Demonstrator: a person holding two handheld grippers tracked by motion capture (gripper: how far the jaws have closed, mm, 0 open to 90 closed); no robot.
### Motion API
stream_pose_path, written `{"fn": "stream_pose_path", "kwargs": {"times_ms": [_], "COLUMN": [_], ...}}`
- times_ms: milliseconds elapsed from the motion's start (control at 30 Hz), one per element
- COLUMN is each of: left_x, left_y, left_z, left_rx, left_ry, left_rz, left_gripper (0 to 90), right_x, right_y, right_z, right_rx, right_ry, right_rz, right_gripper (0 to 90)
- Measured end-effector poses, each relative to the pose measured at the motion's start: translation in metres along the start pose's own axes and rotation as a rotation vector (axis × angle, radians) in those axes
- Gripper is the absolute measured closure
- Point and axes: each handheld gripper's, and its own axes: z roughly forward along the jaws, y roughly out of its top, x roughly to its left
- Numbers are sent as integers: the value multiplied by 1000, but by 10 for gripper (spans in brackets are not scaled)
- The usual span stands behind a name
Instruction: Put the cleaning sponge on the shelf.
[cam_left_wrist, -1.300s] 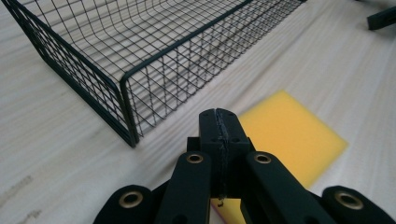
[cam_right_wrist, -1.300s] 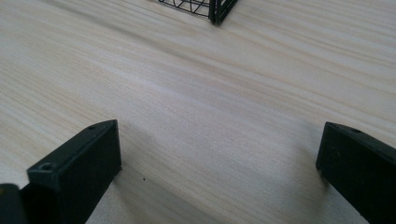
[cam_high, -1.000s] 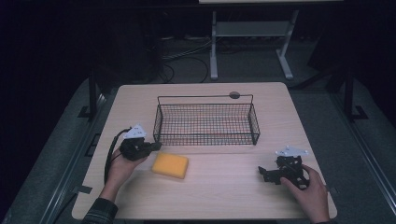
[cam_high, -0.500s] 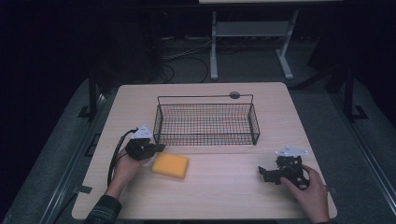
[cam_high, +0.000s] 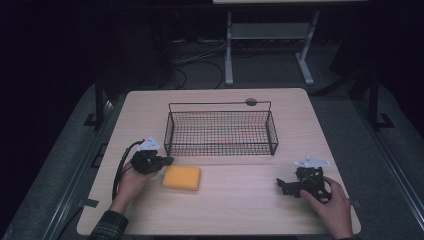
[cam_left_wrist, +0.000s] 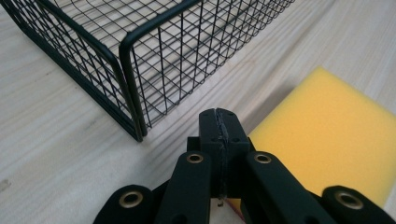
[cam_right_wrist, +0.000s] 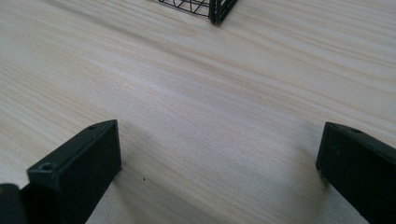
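Note:
A yellow sponge (cam_high: 182, 177) lies flat on the wooden table (cam_high: 240, 205), in front of the black wire basket (cam_high: 221, 131). My left gripper (cam_high: 169, 160) hovers just left of the sponge, near the basket's front left corner, with its jaws pressed together and nothing between them. In the left gripper view the left gripper (cam_left_wrist: 219, 122) is shut, the sponge (cam_left_wrist: 327, 135) lies to its right and the basket corner (cam_left_wrist: 133, 93) to its left. My right gripper (cam_high: 281, 186) rests at the table's right front, and in the right gripper view the right gripper (cam_right_wrist: 219, 154) stands open over bare wood.
The basket is empty and sits mid-table. A small dark round disc (cam_high: 251, 102) lies behind it near the far edge. A metal stand (cam_high: 270, 45) and cables are on the floor beyond the table. The basket's corner (cam_right_wrist: 217, 11) shows at the top of the right gripper view.
My left gripper has shifted slightly toward the sponge and basket corner. The right gripper has stayed put.

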Motion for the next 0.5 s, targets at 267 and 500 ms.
{"fn": "stream_pose_path", "kwargs": {"times_ms": [267,500], "left_x": [-5,-10], "left_y": [-7,-12], "left_z": [-8,-13], "left_rx": [2,0], "left_ry": [-7,-13], "left_rz": [-8,-16], "left_gripper": [898,898], "right_x": [0,0], "right_y": [0,0], "right_z": [0,0], "right_rx": [0,0], "right_ry": [0,0], "right_rz": [-1,0], "right_gripper": [0,0]}}
